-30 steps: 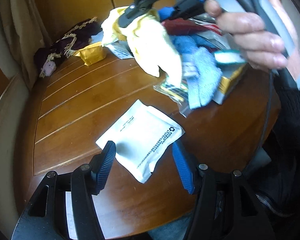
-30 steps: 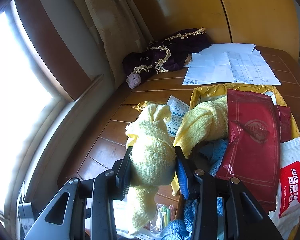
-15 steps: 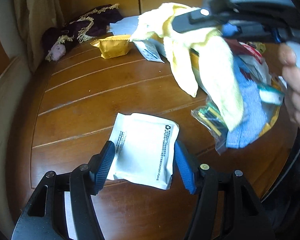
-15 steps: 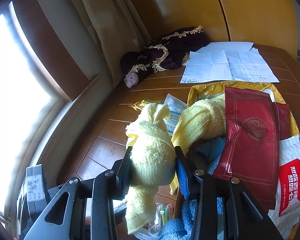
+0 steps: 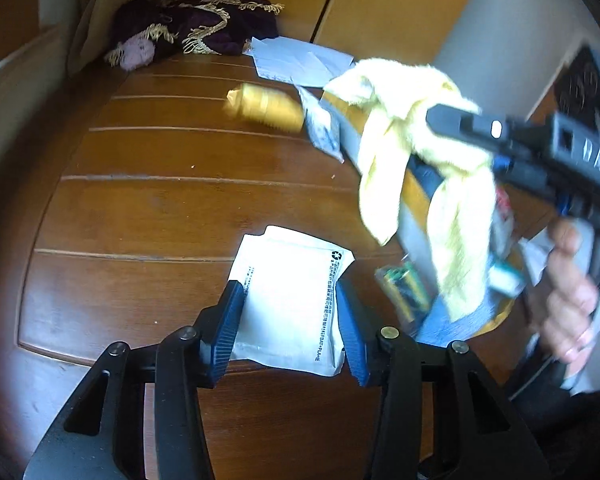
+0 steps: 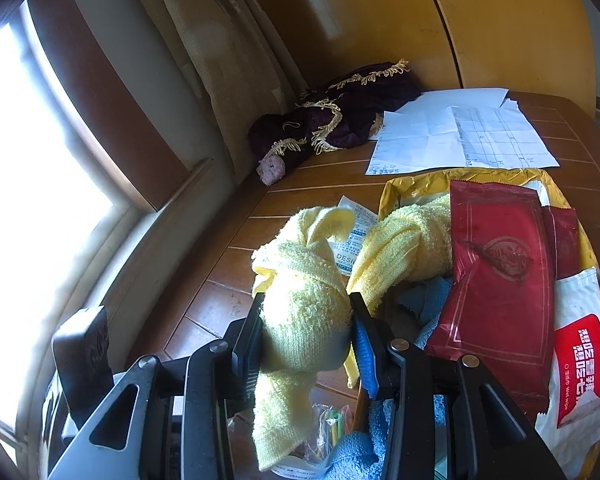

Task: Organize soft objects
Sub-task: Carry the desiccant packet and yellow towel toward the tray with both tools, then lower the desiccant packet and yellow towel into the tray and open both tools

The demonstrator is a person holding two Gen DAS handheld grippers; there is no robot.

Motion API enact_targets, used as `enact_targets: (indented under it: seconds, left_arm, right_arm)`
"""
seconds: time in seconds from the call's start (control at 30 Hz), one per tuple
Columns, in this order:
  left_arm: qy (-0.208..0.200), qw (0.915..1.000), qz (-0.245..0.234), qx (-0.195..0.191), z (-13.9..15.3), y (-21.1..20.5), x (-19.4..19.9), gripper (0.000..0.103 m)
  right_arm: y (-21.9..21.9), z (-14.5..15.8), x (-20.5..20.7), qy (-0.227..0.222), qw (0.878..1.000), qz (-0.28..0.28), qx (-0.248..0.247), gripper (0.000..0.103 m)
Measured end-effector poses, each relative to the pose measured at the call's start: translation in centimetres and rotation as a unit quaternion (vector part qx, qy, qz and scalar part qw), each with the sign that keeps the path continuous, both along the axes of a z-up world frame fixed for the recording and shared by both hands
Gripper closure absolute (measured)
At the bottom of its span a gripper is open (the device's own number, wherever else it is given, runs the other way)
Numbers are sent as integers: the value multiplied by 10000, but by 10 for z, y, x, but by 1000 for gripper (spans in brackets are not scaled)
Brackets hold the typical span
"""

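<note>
My right gripper [image 6: 306, 330] is shut on a yellow towel [image 6: 304, 304], which it holds above the wooden table [image 6: 236, 264]; the towel's ends hang down below the fingers. Seen from the left wrist, the same yellow towel [image 5: 412, 160] dangles from the right gripper [image 5: 456, 124] at the right, over a pile with a blue cloth [image 5: 456, 320]. My left gripper [image 5: 290, 324] stands open low over the table [image 5: 160, 200], its blue pads on either side of a flat white pouch [image 5: 288, 300] without touching it.
A dark purple fringed cloth [image 6: 340, 120] lies at the table's far corner by the curtain. White papers [image 6: 460, 136], a gold packet [image 5: 264, 108], a red packet [image 6: 500, 280], a white-and-red wipes pack [image 6: 580, 360] and a bag of coloured sticks [image 5: 404, 288] crowd the right side.
The left gripper has turned and slid forward, so the white pouch now lies between its open fingers. The right gripper with the yellow towel has shifted slightly; its grip is unchanged.
</note>
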State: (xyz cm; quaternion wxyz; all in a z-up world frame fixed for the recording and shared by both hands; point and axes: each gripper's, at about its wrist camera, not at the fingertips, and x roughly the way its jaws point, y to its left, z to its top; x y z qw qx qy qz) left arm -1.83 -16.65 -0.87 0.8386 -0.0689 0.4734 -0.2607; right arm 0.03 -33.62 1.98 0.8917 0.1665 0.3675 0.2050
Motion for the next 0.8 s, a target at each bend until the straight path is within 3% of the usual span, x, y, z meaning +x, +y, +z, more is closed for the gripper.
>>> enact_targets:
  seconds: [0.1,0.37,0.63,0.8]
  left_arm:
    - [10,9990,8,-449,10,3,-1,58]
    - [-3,9945,126,-1044,28,0,0,58]
    - [-67,9894,443,-1384,48,-14,1,58]
    - [-55,9875,325,-1540,58,-42,8,58]
  right_arm:
    - [-4,2,-2,-27,10000,-37,35,63]
    - [-19,7,-7,-92,9997,-122,173,63]
    - [-59,24,-25,-363,9980,-309,420,63]
    - [-100,41,-43,-607,9951,-744,231,63]
